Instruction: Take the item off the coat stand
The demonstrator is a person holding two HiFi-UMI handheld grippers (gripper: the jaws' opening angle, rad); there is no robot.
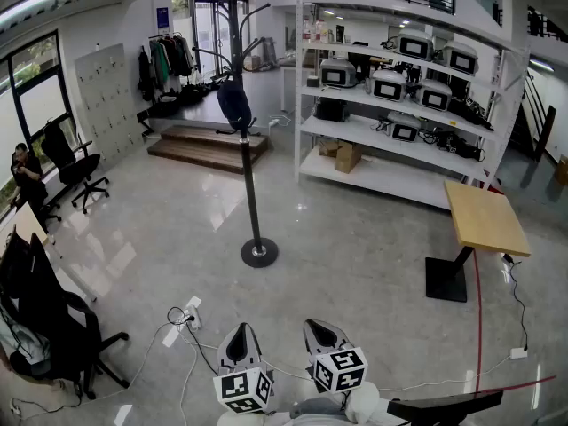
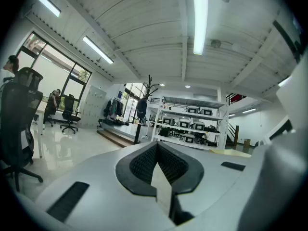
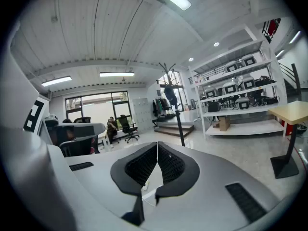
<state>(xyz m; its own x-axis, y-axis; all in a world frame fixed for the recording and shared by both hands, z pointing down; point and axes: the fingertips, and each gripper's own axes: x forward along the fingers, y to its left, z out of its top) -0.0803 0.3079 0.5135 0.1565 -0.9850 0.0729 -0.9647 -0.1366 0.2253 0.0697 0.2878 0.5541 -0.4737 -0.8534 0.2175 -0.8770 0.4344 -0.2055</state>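
A tall black coat stand [image 1: 249,158] rises from a round base in the middle of the floor, several steps ahead of me. A dark bag-like item [image 1: 234,105] hangs from one of its upper hooks. The same stand [image 2: 143,114] appears small and far in the left gripper view, and the stand [image 3: 175,109] with the dark item [image 3: 170,93] shows in the right gripper view. My left gripper [image 1: 240,342] and right gripper [image 1: 323,335] sit side by side at the bottom of the head view, far from the stand. Both have their jaws together with nothing between them.
White shelving [image 1: 404,105] with boxes and devices stands at the right. A small wooden table [image 1: 484,216] on a black foot is at the near right. Office chairs [image 1: 53,322] stand at the left, cables [image 1: 191,327] trail across the floor, and a person [image 1: 27,180] sits at the far left.
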